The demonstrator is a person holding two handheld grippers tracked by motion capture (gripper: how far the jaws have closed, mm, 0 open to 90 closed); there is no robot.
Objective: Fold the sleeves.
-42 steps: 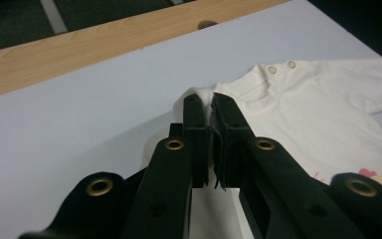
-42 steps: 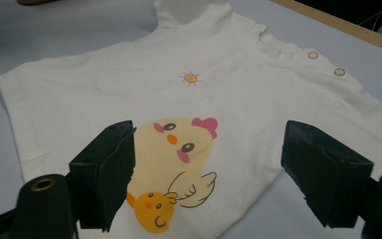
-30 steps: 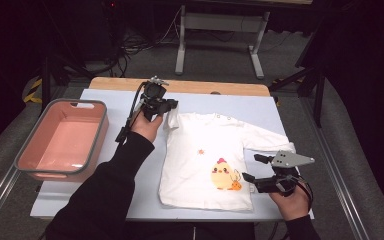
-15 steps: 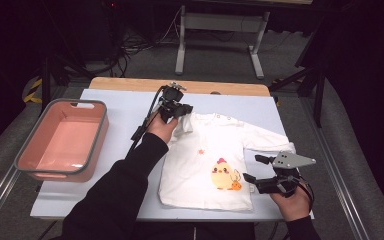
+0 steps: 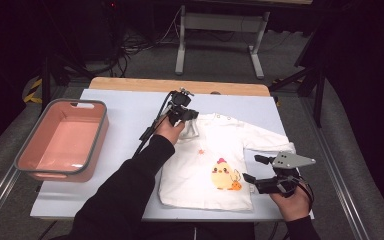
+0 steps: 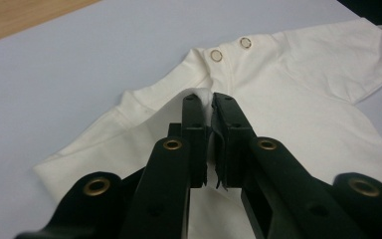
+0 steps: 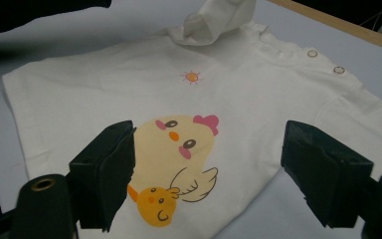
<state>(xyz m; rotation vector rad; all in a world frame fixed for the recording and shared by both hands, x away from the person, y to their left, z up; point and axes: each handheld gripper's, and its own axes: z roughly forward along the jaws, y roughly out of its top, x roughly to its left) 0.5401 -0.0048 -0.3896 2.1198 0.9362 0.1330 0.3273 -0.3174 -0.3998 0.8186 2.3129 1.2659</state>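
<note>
Left gripper pinches a shirt sleeve; right gripper waits open.

The white shirt (image 5: 215, 162) lies flat on the table (image 5: 125, 115), chick print up. The left gripper (image 5: 186, 116) has its jaws closed tight on a fold of the left sleeve, lifted over the shoulder. The right gripper (image 5: 256, 170) hangs at the shirt's right hem, jaws wide apart, holding nothing. A pink tub (image 5: 30, 160) stands well left.

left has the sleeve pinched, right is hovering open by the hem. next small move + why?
Probably carry the left gripper inward and lay its pinched sleeve flat on the shirt body. Its jaws are shut on a raised fold of white cloth, lifted over the chest in the right gripper view. The right gripper is open beside the lower hem, holding nothing.
</note>
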